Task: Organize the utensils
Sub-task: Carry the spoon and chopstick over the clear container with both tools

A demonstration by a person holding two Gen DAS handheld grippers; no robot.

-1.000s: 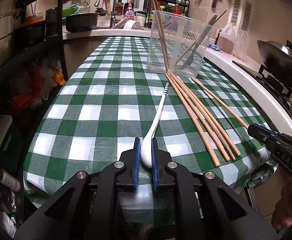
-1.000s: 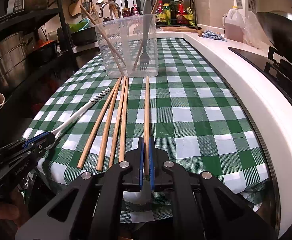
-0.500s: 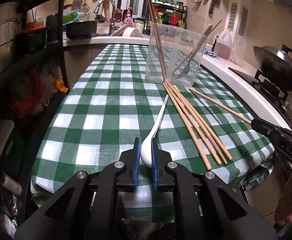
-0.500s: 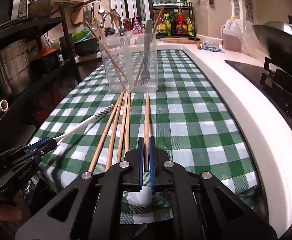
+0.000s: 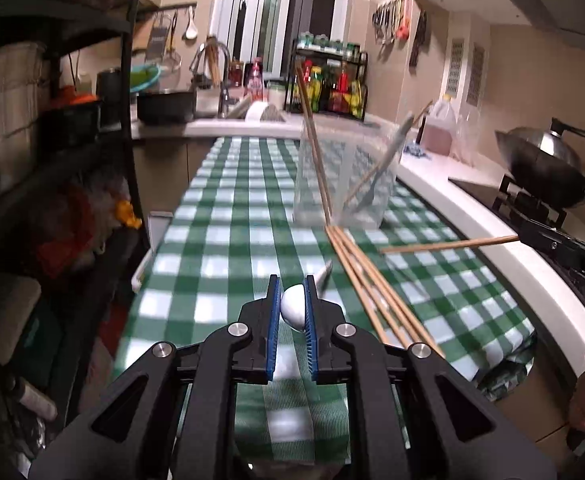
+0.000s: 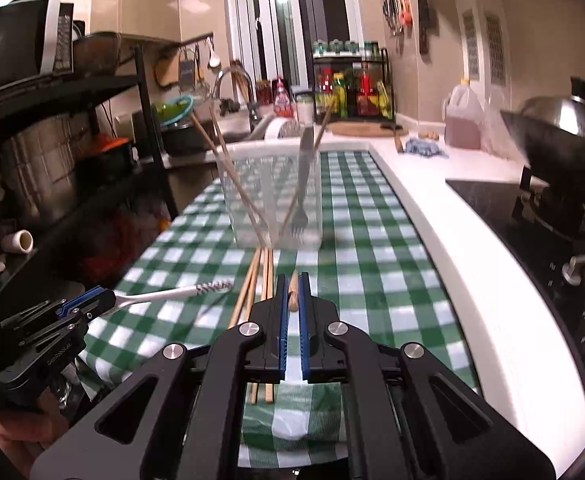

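My left gripper (image 5: pixel 292 292) is shut on the bowl of a white spoon (image 5: pixel 294 307) and holds it above the checked cloth; its striped handle (image 6: pixel 208 289) points toward the middle. My right gripper (image 6: pixel 291 285) is shut on one wooden chopstick (image 5: pixel 448 245), lifted off the cloth. Several more chopsticks (image 5: pixel 376 292) lie side by side on the cloth. A clear plastic container (image 6: pixel 270 196) stands beyond them, holding a grey fork (image 6: pixel 302 196) and chopsticks.
The green-checked cloth (image 5: pixel 228 240) covers a long counter. A white counter edge (image 6: pixel 464 264) and a stove with a wok (image 5: pixel 544 164) lie to the right. Dark shelves with pots (image 5: pixel 20 128) stand on the left. A sink and bottles are at the far end.
Both grippers have risen off the cloth. The spoon and the single chopstick lifted with them, and the chopstick now slants in the air.
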